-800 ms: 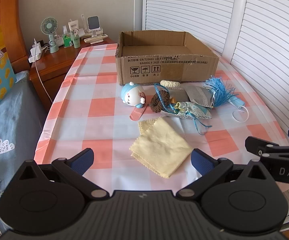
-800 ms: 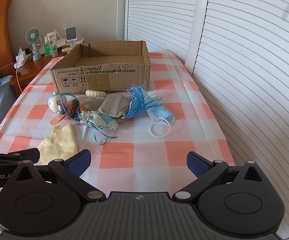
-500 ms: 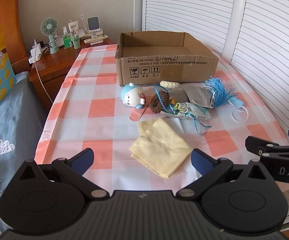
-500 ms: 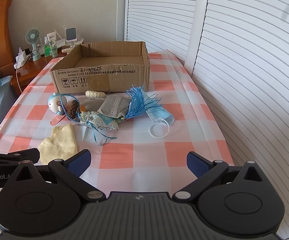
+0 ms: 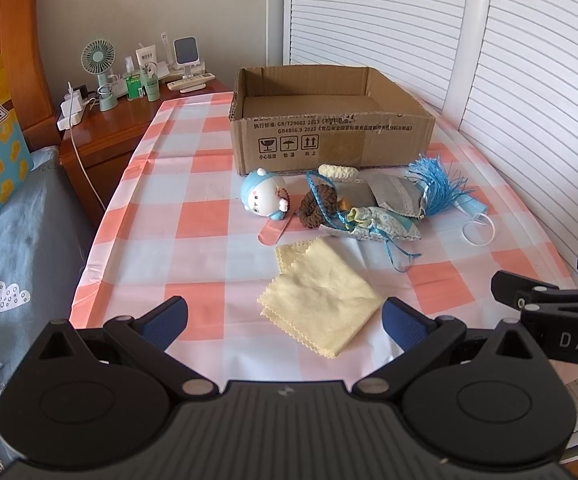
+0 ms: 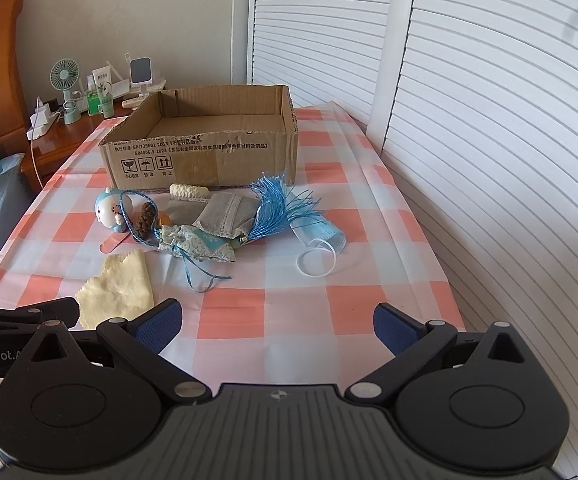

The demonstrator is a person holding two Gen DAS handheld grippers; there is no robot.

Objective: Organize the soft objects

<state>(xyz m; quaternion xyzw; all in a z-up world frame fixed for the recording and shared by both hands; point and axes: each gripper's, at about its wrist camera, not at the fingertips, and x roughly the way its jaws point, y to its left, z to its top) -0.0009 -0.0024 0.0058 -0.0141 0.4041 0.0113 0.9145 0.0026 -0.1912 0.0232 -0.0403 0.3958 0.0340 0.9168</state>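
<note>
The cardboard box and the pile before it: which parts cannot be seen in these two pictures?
- Cardboard box: in the left wrist view its near wall hides most of the floor inside.
- Orange item, right wrist view: mostly covered by the patterned pouch and grey sachet.
- Bottles on the nightstand: labels too small to read.

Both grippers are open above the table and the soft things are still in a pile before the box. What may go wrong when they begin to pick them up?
1. The blue cord runs through the pile, over the brown knitted piece and the patterned pouch. Lifting one may drag the others.
2. The face mask has a loose ear loop that could catch on a finger.
3. The yellow cloth lies flat and thin, so the left gripper may slide over it or pinch the tablecloth.
</note>
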